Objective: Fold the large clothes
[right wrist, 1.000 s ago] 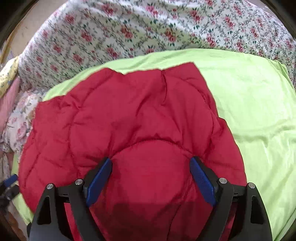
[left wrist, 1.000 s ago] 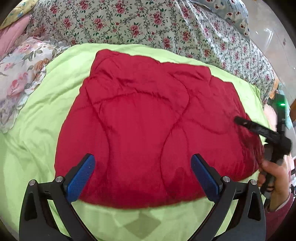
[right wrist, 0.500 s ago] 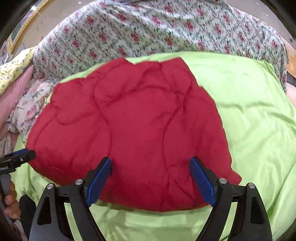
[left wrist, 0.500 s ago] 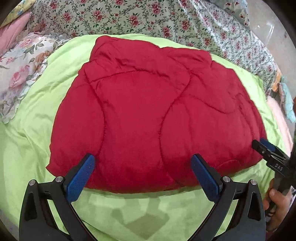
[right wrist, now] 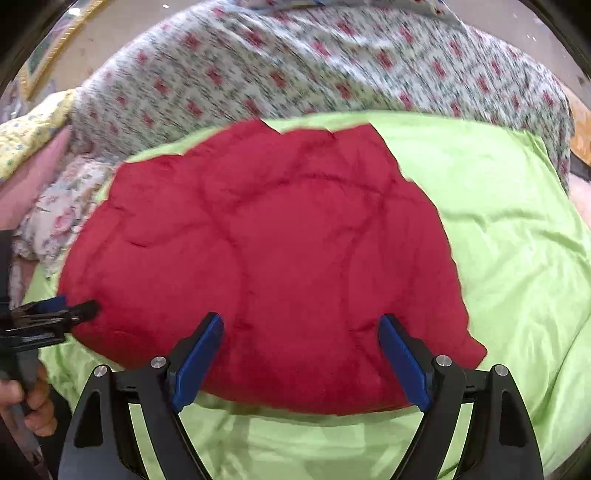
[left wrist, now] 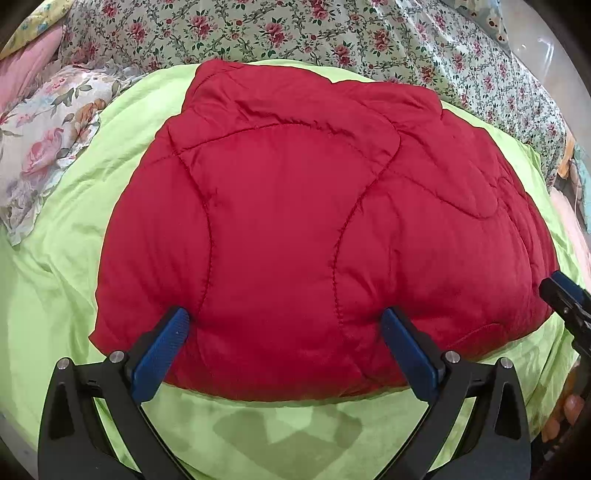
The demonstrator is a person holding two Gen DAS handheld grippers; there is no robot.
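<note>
I have the puffy red quilted jacket (left wrist: 314,229) lying folded on the lime-green sheet (left wrist: 66,280). My left gripper (left wrist: 284,325) and right gripper (right wrist: 301,328) hover spread, empty, over its near hem. Next, I judge, both clamp that hem and fold it far.

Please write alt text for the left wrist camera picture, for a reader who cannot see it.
A folded red quilted jacket lies on a lime-green sheet, seen between the open blue-padded fingers of the left gripper. Floral bedding lies behind, and the right gripper shows at the right edge.
</note>
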